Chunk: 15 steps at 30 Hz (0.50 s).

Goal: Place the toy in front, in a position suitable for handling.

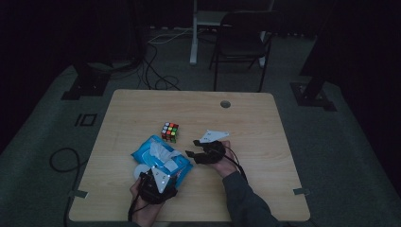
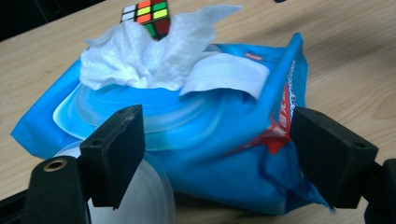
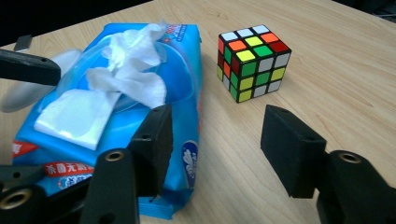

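**Blue wipes pack on desk, both grippers slack**

Pale wood desk (image 1: 265, 142) carries blue wipes pack (image 1: 161, 158), one wipe (image 2: 154, 56) pulled up. Left hand-held gripper (image 2: 219, 154) straddles its end, unclamped. Right hand-held gripper (image 3: 217, 144) gapes empty beside it. Cube (image 3: 252, 60) nearby.

One overhead camera, two close gripper cameras.
High view looks forward and down over the surface (image 1: 246, 142); both gripper views sit low, sharing the wipes pack (image 2: 196, 140) and cube (image 3: 252, 60).

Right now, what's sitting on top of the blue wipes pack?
A crumpled white wipe sticks up out of the blue wipes pack, with a white sticker flap folded back beside it. The opening under the wipe is covered, so the wipes inside cannot be seen.
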### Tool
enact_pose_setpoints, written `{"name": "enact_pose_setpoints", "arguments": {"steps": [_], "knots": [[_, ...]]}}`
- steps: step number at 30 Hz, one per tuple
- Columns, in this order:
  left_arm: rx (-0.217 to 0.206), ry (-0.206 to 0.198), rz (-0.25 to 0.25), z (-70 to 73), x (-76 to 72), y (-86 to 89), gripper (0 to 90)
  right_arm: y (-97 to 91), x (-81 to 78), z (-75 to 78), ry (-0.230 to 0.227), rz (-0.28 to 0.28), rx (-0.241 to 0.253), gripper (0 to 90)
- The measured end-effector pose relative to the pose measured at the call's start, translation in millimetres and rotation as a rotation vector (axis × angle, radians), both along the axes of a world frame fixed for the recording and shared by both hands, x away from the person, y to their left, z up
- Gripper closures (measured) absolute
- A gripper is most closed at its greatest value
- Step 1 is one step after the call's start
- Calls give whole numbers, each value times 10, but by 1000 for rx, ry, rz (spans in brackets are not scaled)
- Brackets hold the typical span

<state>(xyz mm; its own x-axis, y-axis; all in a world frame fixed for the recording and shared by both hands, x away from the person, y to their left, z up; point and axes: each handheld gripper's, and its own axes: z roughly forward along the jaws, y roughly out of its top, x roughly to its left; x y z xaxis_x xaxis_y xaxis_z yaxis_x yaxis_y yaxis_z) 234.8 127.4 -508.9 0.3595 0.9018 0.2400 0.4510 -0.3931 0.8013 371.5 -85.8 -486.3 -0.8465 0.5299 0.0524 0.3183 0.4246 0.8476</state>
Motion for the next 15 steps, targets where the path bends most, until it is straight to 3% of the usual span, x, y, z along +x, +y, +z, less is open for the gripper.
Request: {"name": "enact_pose_setpoints", "arguments": {"steps": [4,11,15], "knots": [[17,-5,35,4,12,99,211,23,91,-13,10,-18,-11,385],[-2,10,93,15,86,275,226,125,373,-23,9,-73,-43,273],[-11,13,111,15,110,351,227,263,552,1,6,-58,-37,217]]}}
